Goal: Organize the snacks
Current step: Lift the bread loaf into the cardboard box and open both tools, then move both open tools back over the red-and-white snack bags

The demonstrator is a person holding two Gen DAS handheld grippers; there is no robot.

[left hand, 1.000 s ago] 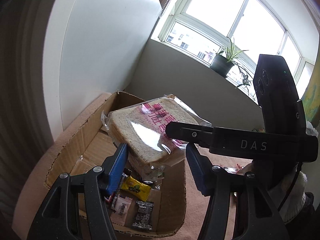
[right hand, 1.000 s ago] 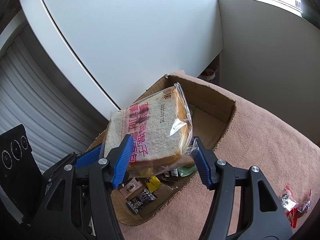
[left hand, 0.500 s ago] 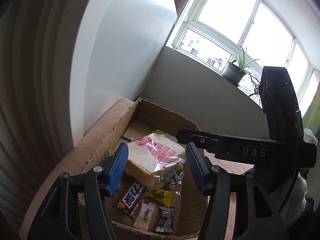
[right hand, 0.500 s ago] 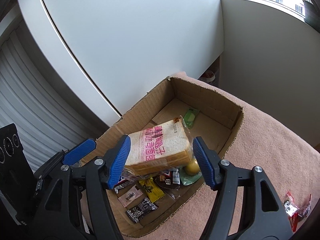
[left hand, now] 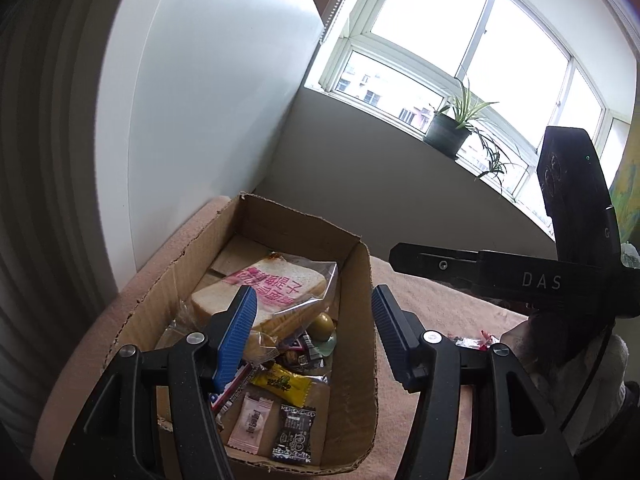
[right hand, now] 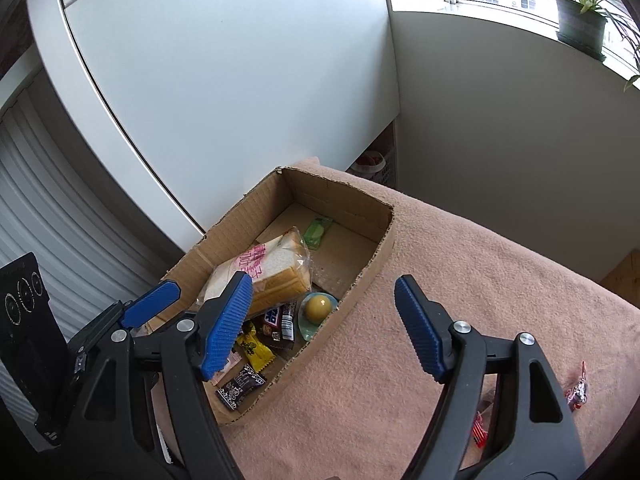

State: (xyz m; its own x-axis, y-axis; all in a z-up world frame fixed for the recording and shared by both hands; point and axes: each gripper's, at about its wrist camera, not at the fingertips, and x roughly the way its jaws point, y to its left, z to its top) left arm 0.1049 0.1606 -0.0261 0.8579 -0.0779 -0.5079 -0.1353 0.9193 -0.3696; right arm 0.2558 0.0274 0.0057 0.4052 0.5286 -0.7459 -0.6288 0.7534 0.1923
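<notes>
A bagged loaf of sliced bread (left hand: 272, 296) with pink print lies inside the open cardboard box (left hand: 356, 360), on top of several small snack packets; it also shows in the right wrist view (right hand: 264, 276). A yellow packet (left hand: 286, 386), a black packet (left hand: 294, 434) and a pink packet (left hand: 250, 428) lie at the box's near end. My left gripper (left hand: 312, 336) is open and empty above the box. My right gripper (right hand: 324, 328) is open and empty above the box's right wall (right hand: 360, 280).
The box sits on a pink blanket (right hand: 460, 280). Red-and-silver wrapped candies (right hand: 576, 394) lie on the blanket at the right. A yellow ball on a green packet (right hand: 318, 308) lies in the box. A white cabinet (right hand: 240, 80) stands behind; a potted plant (left hand: 448, 132) is on the windowsill.
The bread was held up between the grippers a second ago; it now lies in the box. Both grippers have pulled back and upward, away from it.
</notes>
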